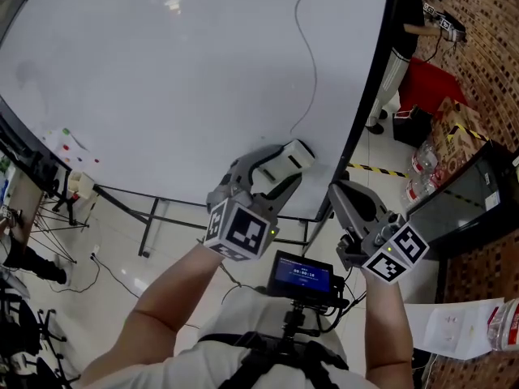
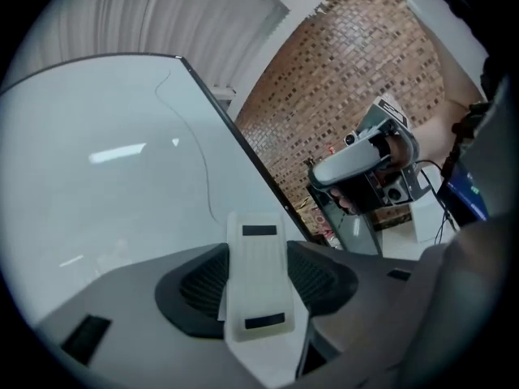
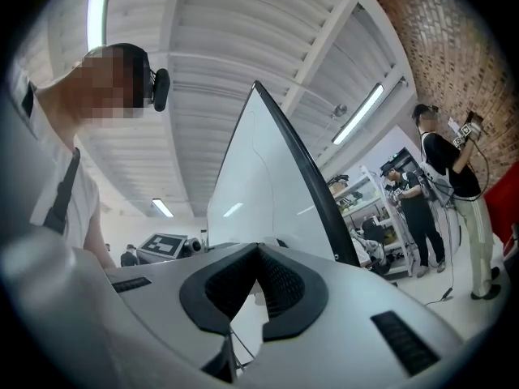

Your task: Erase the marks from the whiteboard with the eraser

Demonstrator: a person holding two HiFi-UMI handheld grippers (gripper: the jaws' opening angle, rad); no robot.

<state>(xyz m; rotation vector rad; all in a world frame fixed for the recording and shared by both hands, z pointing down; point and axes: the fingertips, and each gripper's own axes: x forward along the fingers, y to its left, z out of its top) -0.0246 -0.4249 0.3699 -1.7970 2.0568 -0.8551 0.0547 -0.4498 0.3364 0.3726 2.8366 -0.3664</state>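
A large white whiteboard (image 1: 162,79) in a dark frame fills the head view from 9 to 1 o'clock. The left tongs (image 1: 274,173) sit near its lower edge at about 6 o'clock, pinching a white plastic block eraser (image 2: 258,278) by its sides. The right tongs (image 3: 258,254), at 4 o'clock off the board's corner, are pressed together with nothing between them. A thin curved dark line (image 1: 312,63) runs down the board from 12 o'clock, ending just above the eraser.
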